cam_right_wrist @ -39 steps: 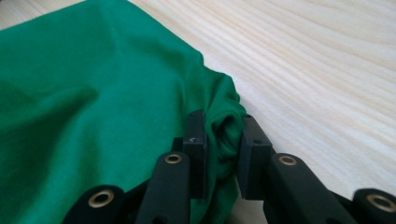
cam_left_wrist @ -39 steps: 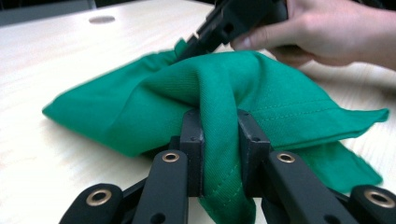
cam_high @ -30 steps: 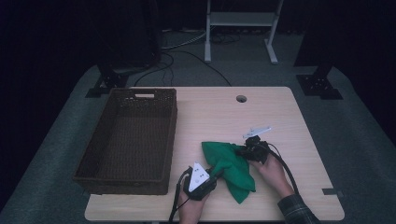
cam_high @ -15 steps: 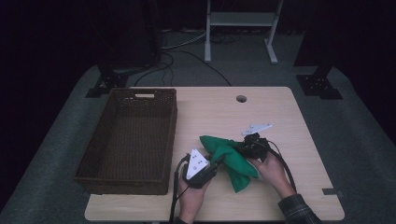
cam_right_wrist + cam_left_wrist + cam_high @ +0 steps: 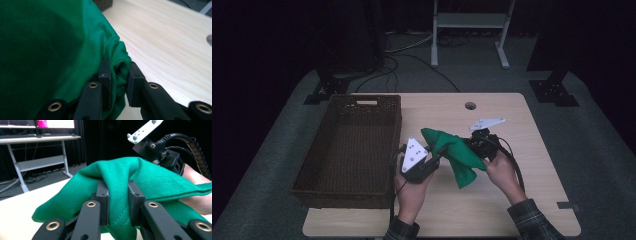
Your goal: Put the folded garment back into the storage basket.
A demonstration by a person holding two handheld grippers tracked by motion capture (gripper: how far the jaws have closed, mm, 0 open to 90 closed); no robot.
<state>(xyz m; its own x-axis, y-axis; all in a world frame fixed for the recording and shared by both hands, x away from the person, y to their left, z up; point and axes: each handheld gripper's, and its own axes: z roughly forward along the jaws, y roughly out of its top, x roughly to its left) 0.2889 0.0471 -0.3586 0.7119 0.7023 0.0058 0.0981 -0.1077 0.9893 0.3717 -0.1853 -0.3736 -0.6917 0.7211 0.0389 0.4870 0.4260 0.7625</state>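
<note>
Left gripper point(image 5: 118, 195) and right gripper point(image 5: 117, 75) each clamp a fold of the green cloth point(image 5: 454, 152), jaws nearly closed, above the table point(image 5: 532, 150) beside the basket point(image 5: 349, 145)

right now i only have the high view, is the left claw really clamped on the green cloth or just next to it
Observer: Clamped. In the left gripper view the left claw pinches a fold of the green cloth between its pads.
Operator: and the right one
Observer: Same. The right claw grips a bunched edge of cloth.
Operator: anything under that edge
Observer: Bare table beside it; whether the cloth's low end touches it, I cannot tell.
</note>
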